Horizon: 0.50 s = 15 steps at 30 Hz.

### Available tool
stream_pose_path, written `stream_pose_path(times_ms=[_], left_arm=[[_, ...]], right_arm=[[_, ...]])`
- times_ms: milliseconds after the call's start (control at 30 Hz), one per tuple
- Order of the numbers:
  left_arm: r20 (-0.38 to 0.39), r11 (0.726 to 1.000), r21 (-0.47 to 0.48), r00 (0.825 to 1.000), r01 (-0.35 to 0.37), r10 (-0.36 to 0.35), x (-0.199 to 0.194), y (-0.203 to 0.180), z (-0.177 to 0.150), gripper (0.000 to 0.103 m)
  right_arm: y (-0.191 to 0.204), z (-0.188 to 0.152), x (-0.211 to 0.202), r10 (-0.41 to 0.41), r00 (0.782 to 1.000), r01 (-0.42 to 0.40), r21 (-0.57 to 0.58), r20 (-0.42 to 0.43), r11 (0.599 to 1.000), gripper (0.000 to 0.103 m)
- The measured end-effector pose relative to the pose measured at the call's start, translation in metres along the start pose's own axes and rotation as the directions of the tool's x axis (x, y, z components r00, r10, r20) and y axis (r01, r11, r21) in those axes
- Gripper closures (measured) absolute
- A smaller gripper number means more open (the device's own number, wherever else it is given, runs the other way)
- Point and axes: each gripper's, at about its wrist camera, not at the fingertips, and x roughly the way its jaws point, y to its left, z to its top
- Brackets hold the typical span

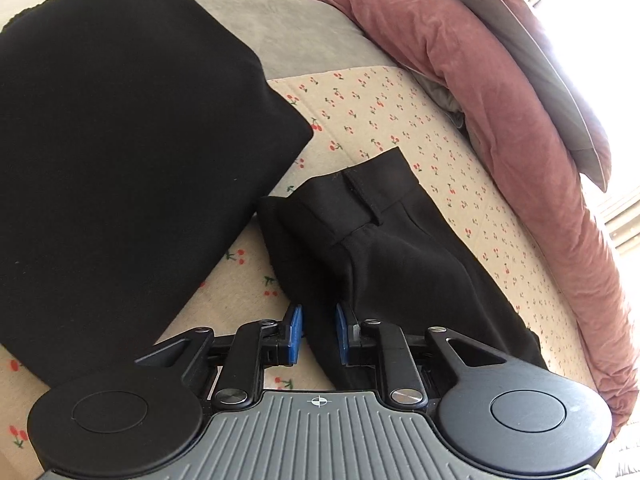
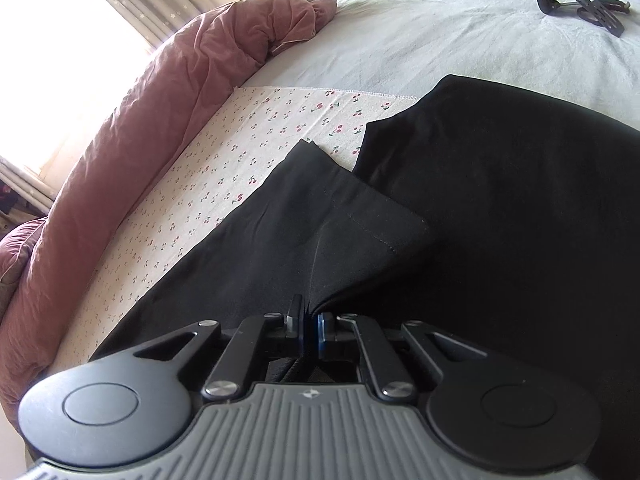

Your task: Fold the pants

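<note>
- Pants (image 1: 380, 248): black, on the cherry-print sheet (image 1: 400, 120); waistband end with belt loop lies toward the quilt, hemmed leg end (image 2: 352, 208) lifted into a ridge in the right wrist view.
- Left gripper (image 1: 318, 336): blue pads (image 1: 295, 332) apart, straddling a raised fold of the pants; whether they press the cloth cannot be told.
- Right gripper (image 2: 309, 332): pads nearly together, pinching a fold of the pants near the hem.
- Second black cloth (image 1: 120, 160): broad, flat, just beside the pants, its corner pointing at the waistband; a strip of sheet shows between them.
- Pink quilt (image 1: 500, 128): bunched along the sheet's far edge; open sheet between it and the pants.
- Grey pillow (image 1: 532, 60): on the quilt.
- Black stand (image 2: 580, 0): well apart, on the pale bedcover (image 2: 420, 40).
</note>
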Motion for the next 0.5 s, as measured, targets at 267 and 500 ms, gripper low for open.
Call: stream_pose_path(times_ms=[267, 500], left_arm=[[-0.001, 0.997, -0.039, 0.998, 0.060, -0.060, -0.003, 0.010, -0.004, 0.044], [0.005, 0.989, -0.121, 0.997, 0.081, -0.081, -0.001, 0.021, -0.001, 0.044]], right_arm=[[0.007, -0.026, -0.023, 0.085, 0.996, -0.085, 0.035, -0.012, 0.996, 0.027], [0.022, -0.043, 0.015, 0.109, 0.992, -0.106, 0.040, -0.071, 0.994, 0.029]])
